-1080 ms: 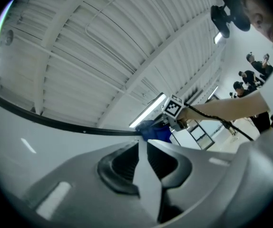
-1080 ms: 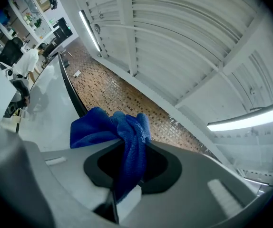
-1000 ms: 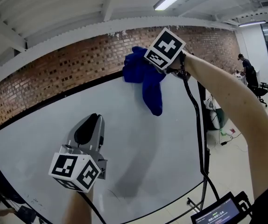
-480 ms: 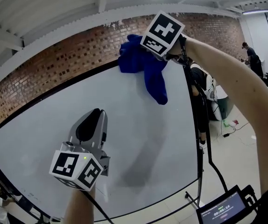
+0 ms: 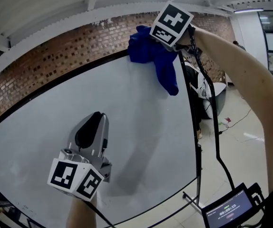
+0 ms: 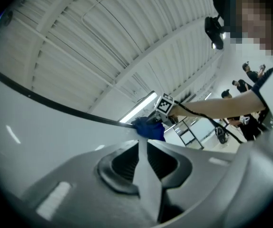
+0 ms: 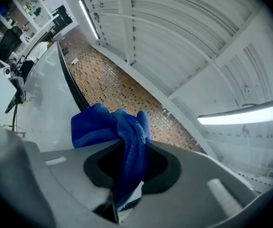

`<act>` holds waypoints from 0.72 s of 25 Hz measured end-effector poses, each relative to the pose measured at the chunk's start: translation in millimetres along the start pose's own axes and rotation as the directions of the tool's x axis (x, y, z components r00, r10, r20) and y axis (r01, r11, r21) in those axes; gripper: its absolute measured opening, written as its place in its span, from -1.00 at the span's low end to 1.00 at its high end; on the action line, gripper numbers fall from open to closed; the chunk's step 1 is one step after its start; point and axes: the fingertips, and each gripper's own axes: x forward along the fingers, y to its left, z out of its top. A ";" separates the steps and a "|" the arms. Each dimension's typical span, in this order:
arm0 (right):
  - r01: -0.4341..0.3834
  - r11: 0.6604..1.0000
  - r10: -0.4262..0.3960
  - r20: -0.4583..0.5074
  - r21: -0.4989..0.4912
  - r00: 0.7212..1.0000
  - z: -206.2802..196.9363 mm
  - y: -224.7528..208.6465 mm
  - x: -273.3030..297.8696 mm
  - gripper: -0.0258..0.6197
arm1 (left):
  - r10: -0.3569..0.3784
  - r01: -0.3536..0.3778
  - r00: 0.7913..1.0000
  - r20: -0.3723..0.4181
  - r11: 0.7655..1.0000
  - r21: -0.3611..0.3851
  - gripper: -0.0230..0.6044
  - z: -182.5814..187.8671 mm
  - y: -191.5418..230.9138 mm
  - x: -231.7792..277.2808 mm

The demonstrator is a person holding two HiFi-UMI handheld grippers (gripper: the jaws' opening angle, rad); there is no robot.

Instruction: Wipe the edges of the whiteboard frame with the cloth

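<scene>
Right gripper (image 7: pixel 131 151): jaws clamped on the bunched blue cloth (image 5: pixel 148 51), nothing else between them. The cloth lies against the black frame (image 7: pixel 73 87) at the upper right corner of the whiteboard (image 5: pixel 127 127), with one fold hanging down over the white surface beside the right edge. Left gripper (image 5: pixel 94 122): jaws together and empty, raised in front of the lower left part of the board, well apart from the cloth. Brick wall (image 5: pixel 55 61) behind the board's top edge
</scene>
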 end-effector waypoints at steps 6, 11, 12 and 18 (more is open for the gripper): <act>0.113 0.990 -0.122 -0.107 -0.086 0.987 -26.6 -32.7 -4.5 -0.68 | -0.022 0.022 1.000 0.002 0.999 -0.034 -0.74 -13.7 -8.5 1.1; 0.162 0.982 -0.173 -0.121 -0.098 0.977 -42.4 -49.5 -9.8 -0.68 | -0.020 0.020 1.000 0.000 0.999 -0.040 -0.74 -11.1 -6.2 -5.3; 0.165 0.982 -0.175 -0.114 -0.096 0.978 -42.4 -49.8 -11.3 -0.68 | -0.022 0.022 1.000 0.002 0.999 -0.040 -0.74 -10.2 -6.4 -6.2; 0.115 0.990 -0.118 0.037 0.080 0.992 -33.3 -46.3 -18.8 -0.68 | -0.023 0.021 0.999 -0.042 0.998 -0.052 -0.74 -20.6 -8.0 -11.0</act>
